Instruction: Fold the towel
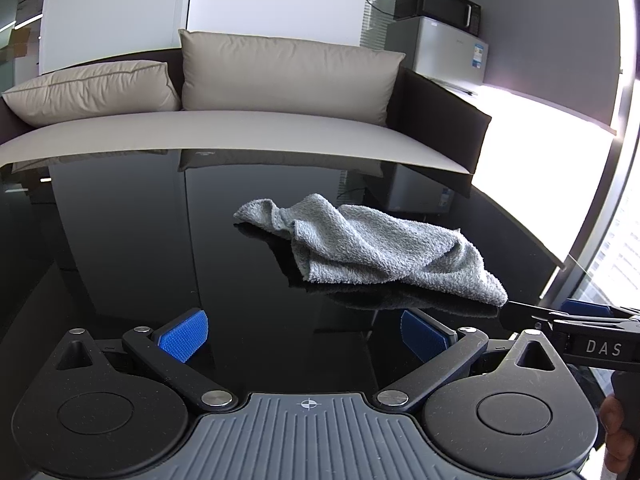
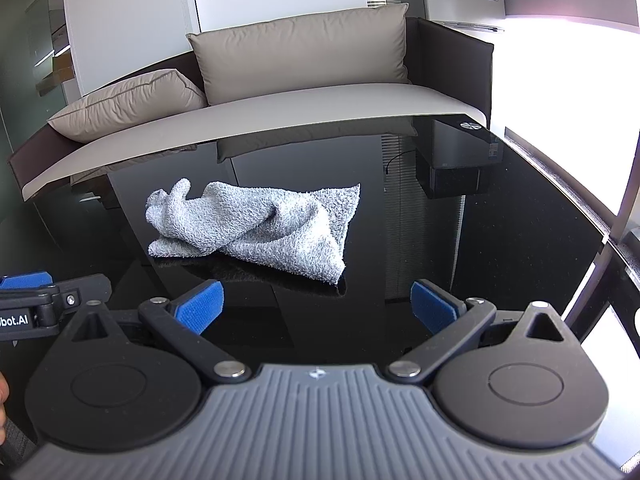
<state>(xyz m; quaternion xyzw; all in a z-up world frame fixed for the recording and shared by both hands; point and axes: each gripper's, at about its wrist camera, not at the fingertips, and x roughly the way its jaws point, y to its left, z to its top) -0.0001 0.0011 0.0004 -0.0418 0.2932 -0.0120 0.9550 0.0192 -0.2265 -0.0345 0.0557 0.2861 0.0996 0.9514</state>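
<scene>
A grey terry towel (image 1: 376,246) lies crumpled on the glossy black table (image 1: 160,248). In the left wrist view it sits ahead and to the right of my left gripper (image 1: 304,338), which is open and empty, its blue pads (image 1: 184,336) wide apart. In the right wrist view the towel (image 2: 256,226) lies ahead and slightly left of my right gripper (image 2: 316,308), also open and empty, just short of the towel's near corner. Each gripper shows at the edge of the other's view, the right gripper (image 1: 580,320) close to the towel's right corner.
A beige sofa (image 1: 240,132) with two cushions (image 1: 288,76) runs along the table's far edge. A small fridge with a microwave (image 1: 440,4) on top stands at the back right. The table's right edge (image 2: 560,184) borders a bright window.
</scene>
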